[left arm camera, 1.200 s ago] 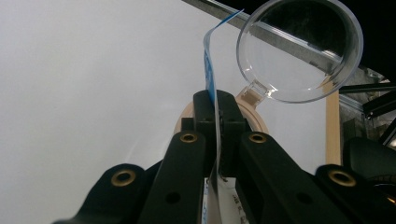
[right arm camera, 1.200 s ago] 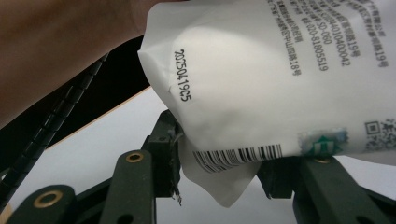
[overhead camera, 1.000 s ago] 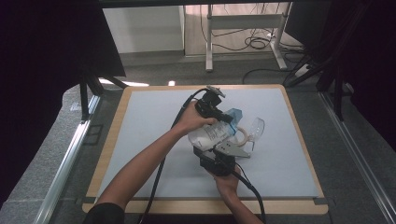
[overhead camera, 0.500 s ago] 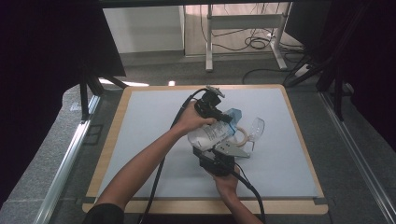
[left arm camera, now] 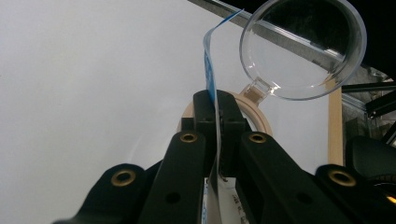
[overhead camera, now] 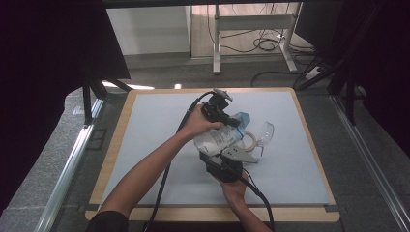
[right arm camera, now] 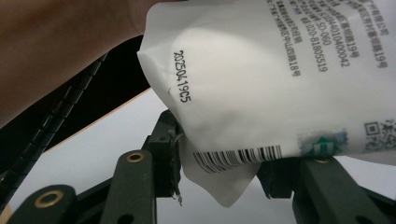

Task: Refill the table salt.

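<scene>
- Holding a white pouch (overhead camera: 220, 137) above the middle of the table (overhead camera: 154, 135), between two hand-held grippers.
- Left gripper (left arm camera: 217, 100): jaws pressed together on the thin blue top edge of the pouch, carrying it from above.
- Right gripper (right arm camera: 219, 163): jaws apart, bracketing the lower printed corner of the pouch; one pad touching the film, no clamping evident.
- Change check against the preceding half-second and second: none visible. Same hand positions, same pouch tilt, same layout beneath.
- Meaning for the work: judged as a pause at the second grasp, with the bottom corner lined up but not yet pinched.
- Beneath and just beyond the pouch: a clear round lid (left arm camera: 301, 46) with its tab resting on a wooden ring (left arm camera: 261, 116), both lying on the table.
- Next requirement, as a judgement: closing the right jaws on the corner before any pulling or tipping.
</scene>
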The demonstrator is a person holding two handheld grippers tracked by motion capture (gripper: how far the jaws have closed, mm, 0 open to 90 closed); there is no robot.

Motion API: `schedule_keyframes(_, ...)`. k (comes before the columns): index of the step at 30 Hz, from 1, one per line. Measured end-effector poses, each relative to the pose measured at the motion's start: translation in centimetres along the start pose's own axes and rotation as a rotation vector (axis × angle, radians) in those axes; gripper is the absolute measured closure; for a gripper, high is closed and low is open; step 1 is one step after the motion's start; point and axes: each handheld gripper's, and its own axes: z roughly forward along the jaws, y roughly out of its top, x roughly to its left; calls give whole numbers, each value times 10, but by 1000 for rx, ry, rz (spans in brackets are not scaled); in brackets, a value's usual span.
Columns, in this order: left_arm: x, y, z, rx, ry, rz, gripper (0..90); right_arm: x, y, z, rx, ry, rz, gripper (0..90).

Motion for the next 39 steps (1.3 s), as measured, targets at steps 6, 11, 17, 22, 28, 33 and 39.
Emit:
schedule_keyframes(6,0,1,1,2,-1,4,897,0,0,-1,0,-1,5,565)
schedule_keyframes(11,0,2,2,10,-3,9,897,0,0,-1,-2,-4,14,565)
schedule_keyframes(17,0,3,2,6,-4,5,896,0,1,-1,-4,-6,16,565)
schedule_keyframes(22,-1,2,2,10,-8,10,897,-1,0,-2,-6,-1,13,570)
schedule_keyframes(28,0,3,3,10,-17,15,897,-3,0,-4,-8,10,18,571)
schedule_keyframes(33,0,4,3,12,-19,14,897,-3,1,-5,-15,9,22,572)
schedule_keyframes(39,0,4,4,18,-16,15,897,-1,2,-4,-13,5,27,572)
